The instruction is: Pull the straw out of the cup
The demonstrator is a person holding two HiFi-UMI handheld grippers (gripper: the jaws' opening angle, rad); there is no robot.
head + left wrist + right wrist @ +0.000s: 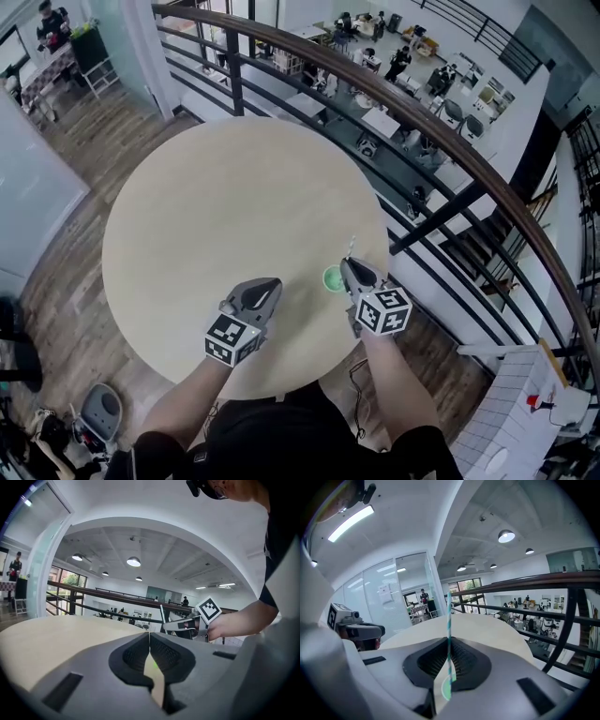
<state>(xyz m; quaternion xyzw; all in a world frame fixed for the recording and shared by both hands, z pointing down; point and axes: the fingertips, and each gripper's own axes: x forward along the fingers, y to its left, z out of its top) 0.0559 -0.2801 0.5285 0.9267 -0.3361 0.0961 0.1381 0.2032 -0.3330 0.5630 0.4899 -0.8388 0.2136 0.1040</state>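
Observation:
A small green cup (332, 278) stands on the round pale table (225, 206), near its front right edge. My right gripper (349, 265) hangs just above the cup and is shut on a green-and-white striped straw (352, 247) that stands upright. In the right gripper view the straw (449, 620) runs up between the pads, and its lower end sits over the cup's mouth (446, 689); I cannot tell whether it is still inside. My left gripper (267, 284) hovers left of the cup, shut and empty (149, 637). From there I see the right gripper (166, 626) and the straw (162, 613).
A dark metal railing (441, 141) curves round the table's far and right sides, with a drop to a lower floor behind it. The table edge lies close to the person's body. A glass wall (393, 602) stands to the left.

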